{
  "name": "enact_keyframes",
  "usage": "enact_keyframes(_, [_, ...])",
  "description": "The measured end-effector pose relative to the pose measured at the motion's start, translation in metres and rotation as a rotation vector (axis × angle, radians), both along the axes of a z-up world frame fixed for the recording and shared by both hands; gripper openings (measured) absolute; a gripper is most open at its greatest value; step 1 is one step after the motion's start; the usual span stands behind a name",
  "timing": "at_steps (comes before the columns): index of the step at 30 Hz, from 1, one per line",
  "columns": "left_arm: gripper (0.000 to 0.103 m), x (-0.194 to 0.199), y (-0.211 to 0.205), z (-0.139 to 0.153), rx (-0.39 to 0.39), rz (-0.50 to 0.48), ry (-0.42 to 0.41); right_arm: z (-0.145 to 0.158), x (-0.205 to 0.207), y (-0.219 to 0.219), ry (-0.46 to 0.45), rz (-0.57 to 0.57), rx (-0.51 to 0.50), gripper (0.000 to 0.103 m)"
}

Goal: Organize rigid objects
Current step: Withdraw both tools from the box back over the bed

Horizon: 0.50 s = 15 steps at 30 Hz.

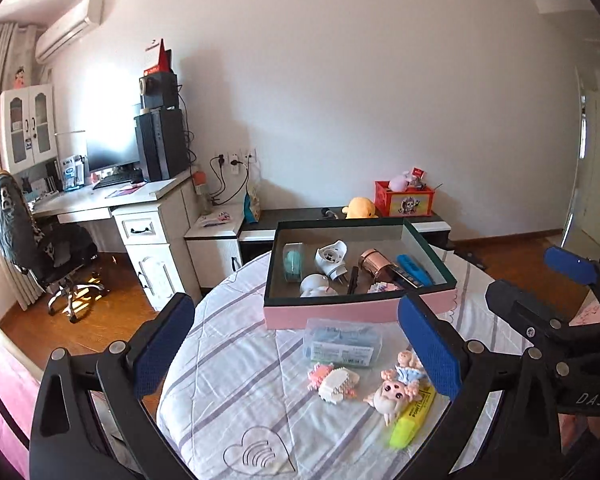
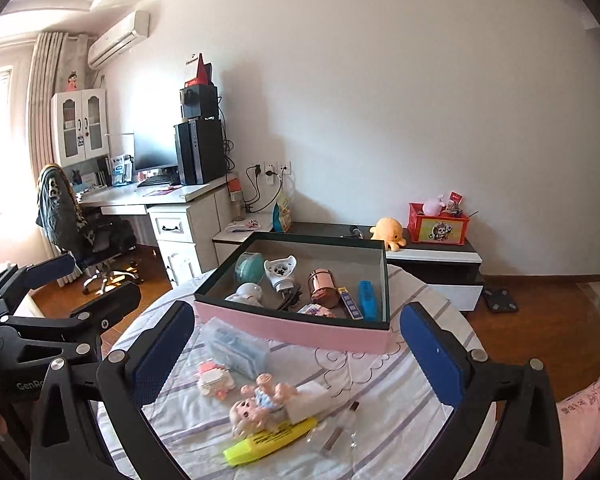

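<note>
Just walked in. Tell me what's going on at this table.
A person holds two grippers, left gripper and right gripper, both open and empty above a round table. A pink box already holds several small items. Still lying outside it on the cloth are a yellow highlighter, a small doll, a clear plastic case and a pink-and-white toy.

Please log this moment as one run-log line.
left gripper: open, empty | right gripper: open, empty | pink box: part-filled | doll, highlighter: outside

glossy copper canister (image 1: 374, 263); striped cloth cover (image 1: 236, 364).
</note>
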<state>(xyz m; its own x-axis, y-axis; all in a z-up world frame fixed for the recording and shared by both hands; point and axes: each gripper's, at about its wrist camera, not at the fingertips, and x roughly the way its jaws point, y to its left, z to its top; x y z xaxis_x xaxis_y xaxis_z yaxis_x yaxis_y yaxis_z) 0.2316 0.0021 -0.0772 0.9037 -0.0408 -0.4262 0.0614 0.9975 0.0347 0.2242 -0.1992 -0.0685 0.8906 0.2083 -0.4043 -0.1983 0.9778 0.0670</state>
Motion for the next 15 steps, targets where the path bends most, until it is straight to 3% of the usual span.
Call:
enact_keyframes(9, [0.103, -0.087, 0.003, 0.014, 0.018, 0.042, -0.114, 0.014, -0.081, 0.004, -0.069, -0.031, -0.003, 0.103])
enact_keyframes(15, [0.103, -0.116, 0.001, 0.027, 0.035, 0.042, -0.147, 0.026, -0.11, 0.003, -0.099, -0.04, -0.01, 0.103])
